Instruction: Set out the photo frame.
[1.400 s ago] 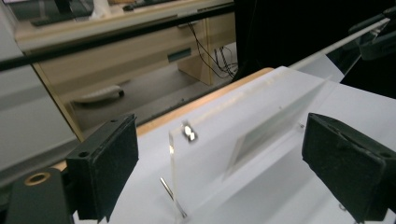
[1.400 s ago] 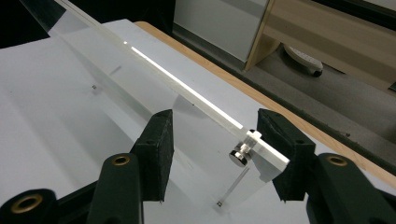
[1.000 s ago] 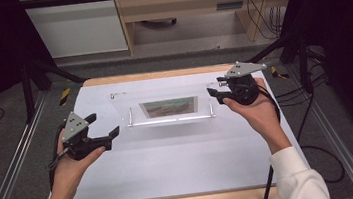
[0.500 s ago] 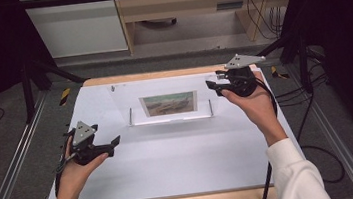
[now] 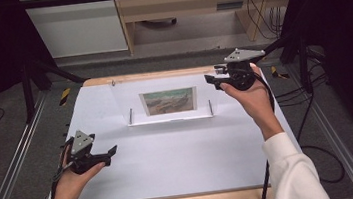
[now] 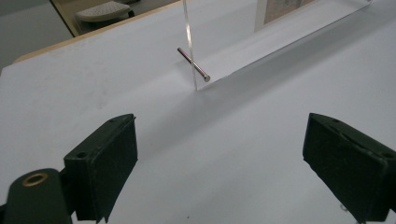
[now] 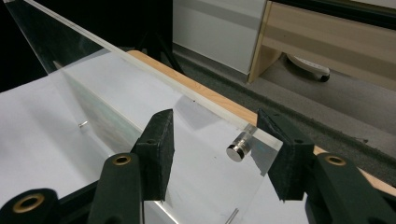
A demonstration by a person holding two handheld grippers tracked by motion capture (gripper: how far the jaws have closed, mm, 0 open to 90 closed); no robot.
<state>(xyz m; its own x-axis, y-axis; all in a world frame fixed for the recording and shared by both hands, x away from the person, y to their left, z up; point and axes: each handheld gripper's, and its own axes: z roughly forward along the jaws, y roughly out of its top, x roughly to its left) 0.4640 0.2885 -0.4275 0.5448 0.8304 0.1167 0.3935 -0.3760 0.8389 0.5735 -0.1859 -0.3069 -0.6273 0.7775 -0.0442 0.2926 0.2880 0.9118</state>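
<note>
Tipping threatens the clear acrylic picture frame [image 5: 166,83] near the white-topped wooden bench's [image 5: 172,170] far edge: the right gripper [image 7: 219,149] straddles its studded corner unclenched and could nudge it, while the left gripper [image 6: 219,140] gapes empty.

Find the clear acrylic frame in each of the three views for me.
High view: the acrylic frame stands upright at the back middle of the table.
Left gripper view: its side edge rises at top centre, beyond the open jaws.
Right gripper view: its corner, with a silver stud, sits between the right gripper jaws, untouched.
Shared landmark: the table's wooden back edge.
</note>
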